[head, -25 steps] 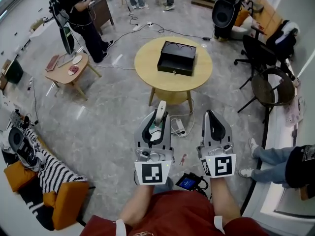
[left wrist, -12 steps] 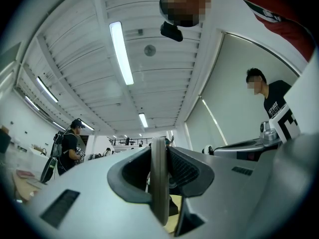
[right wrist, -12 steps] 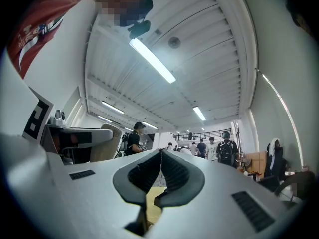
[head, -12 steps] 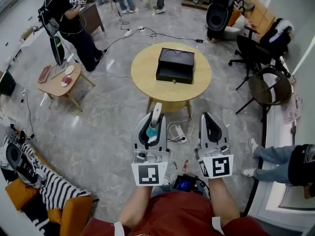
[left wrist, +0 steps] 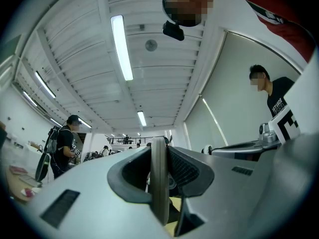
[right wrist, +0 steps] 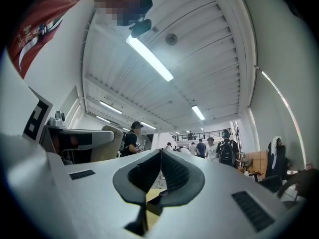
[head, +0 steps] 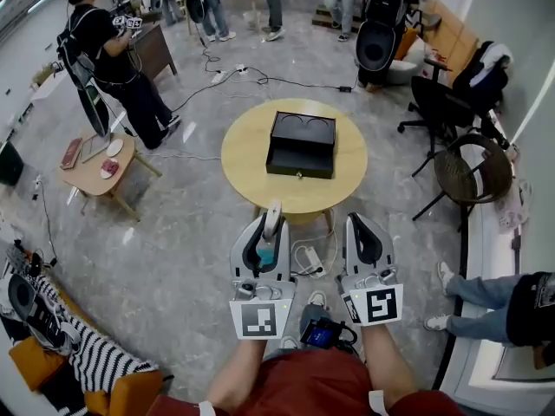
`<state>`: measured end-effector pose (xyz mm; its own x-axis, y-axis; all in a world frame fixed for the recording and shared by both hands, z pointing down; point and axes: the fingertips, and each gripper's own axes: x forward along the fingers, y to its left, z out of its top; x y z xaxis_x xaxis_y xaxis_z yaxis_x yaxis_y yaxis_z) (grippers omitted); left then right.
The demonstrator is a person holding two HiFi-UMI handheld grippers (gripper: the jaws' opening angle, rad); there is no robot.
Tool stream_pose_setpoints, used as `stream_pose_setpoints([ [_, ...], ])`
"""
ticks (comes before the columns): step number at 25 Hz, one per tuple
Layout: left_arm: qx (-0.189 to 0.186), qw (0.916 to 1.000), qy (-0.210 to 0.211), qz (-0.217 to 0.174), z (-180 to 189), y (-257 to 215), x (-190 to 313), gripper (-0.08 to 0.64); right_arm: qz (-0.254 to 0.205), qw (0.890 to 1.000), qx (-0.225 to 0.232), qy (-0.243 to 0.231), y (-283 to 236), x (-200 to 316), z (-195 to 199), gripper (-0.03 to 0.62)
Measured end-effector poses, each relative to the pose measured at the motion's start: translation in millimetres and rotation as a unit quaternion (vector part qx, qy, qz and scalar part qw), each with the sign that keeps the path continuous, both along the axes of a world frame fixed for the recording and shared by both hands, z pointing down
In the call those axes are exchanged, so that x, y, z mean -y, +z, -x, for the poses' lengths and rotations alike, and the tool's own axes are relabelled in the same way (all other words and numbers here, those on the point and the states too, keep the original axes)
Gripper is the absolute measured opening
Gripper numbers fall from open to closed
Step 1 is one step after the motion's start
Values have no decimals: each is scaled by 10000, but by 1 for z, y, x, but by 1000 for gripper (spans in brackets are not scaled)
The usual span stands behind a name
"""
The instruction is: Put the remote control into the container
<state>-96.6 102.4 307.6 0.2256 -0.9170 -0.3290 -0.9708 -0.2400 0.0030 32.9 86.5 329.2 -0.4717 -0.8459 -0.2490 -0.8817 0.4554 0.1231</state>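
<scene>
Closer now to one round table (head: 243, 159) bearing one black container (head: 301, 144): left gripper (head: 265, 230) clamps one remote control (head: 273, 212); right gripper (head: 360, 229) closed, empty.

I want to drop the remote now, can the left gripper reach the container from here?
Probably not yet: the container sits on the table, well ahead of the left gripper. Nothing stands in between, though.

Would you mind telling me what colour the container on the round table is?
Black; the head view shows the container best.
</scene>
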Motion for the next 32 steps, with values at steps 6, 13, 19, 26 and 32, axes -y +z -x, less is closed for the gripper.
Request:
stream_pose_setpoints([
  [6, 29, 9999, 50, -96, -17, -12, 55, 107, -71, 10000, 39, 13, -11, 54, -16, 23],
  [13, 27, 10000, 6, -3, -42, -18, 128, 107, 3, 10000, 65, -23, -16, 128, -43, 23],
  [19, 116, 9998, -94, 136, -54, -10, 184, 107, 66, 9999, 69, -98, -11, 184, -57, 23],
  [26, 209, 9994, -204, 180, -75, 4, 242, 107, 154, 9998, 83, -130, 6, 243, -87, 23],
  [32, 278, 9990, -184, 284, -79, 14, 270, 107, 298, 9994, 111, -138, 20, 272, -92, 23],
])
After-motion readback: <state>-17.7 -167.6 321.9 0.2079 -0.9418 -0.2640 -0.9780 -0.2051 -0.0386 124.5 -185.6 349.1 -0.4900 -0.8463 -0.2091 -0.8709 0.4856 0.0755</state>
